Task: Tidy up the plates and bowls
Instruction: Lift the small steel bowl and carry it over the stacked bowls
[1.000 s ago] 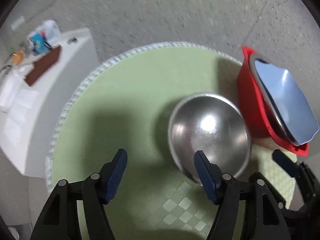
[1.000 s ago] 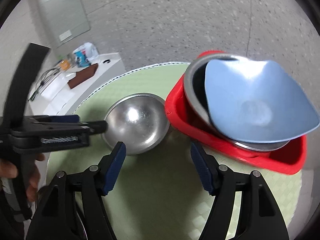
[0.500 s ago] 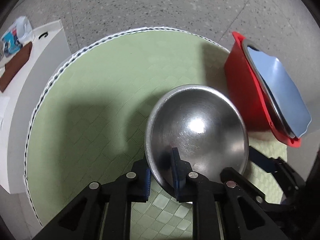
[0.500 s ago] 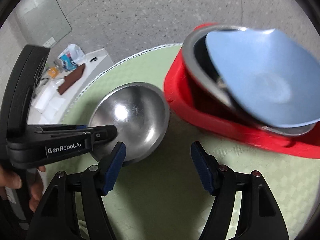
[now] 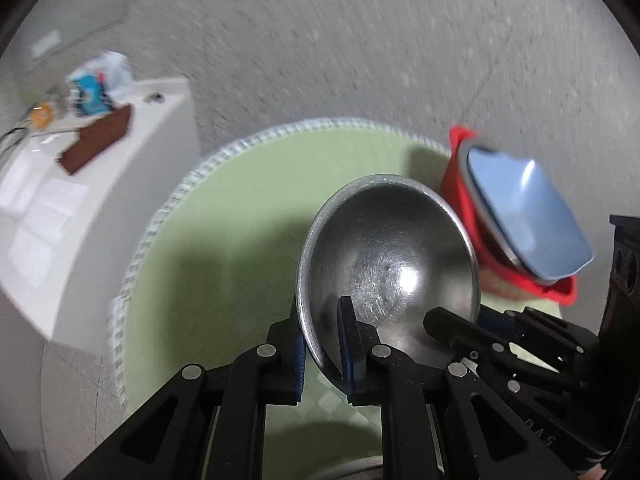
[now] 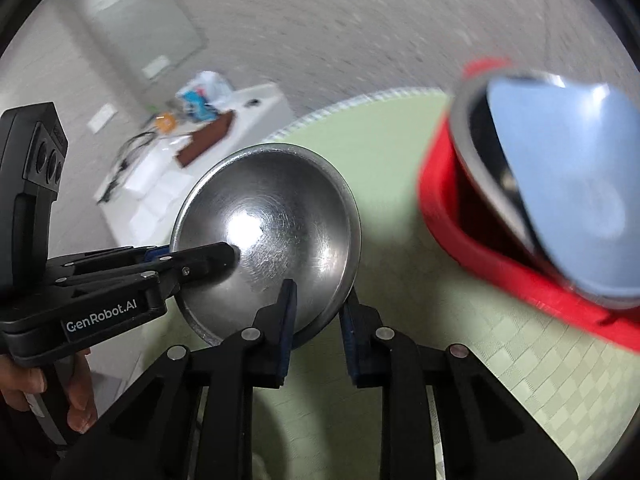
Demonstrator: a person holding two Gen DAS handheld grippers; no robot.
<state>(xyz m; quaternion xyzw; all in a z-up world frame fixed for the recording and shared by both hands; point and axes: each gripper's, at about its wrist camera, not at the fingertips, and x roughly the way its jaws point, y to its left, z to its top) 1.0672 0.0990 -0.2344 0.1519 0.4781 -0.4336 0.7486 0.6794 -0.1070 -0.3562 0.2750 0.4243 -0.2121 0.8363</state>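
Observation:
A steel bowl (image 5: 388,256) is held tilted above the round green mat (image 5: 248,208). My left gripper (image 5: 322,340) is shut on its near rim. My right gripper (image 6: 316,316) is shut on the bowl's (image 6: 272,232) opposite rim. The left gripper also shows in the right wrist view (image 6: 192,258). A red rack (image 6: 472,248) at the right holds a blue plate (image 6: 568,184) and a steel dish (image 6: 480,148) on edge. The rack (image 5: 460,184) and blue plate (image 5: 524,220) also show in the left wrist view.
A white side table (image 5: 100,208) stands left of the mat, with a brown box (image 5: 96,144), papers and packets on it. Grey speckled floor (image 5: 320,40) surrounds the mat. The mat's checkered edge (image 5: 168,208) curves on the left.
The right gripper has shut on the bowl's rim. Both grippers have lifted the bowl off the mat and tilted it. The left gripper stays shut on it.

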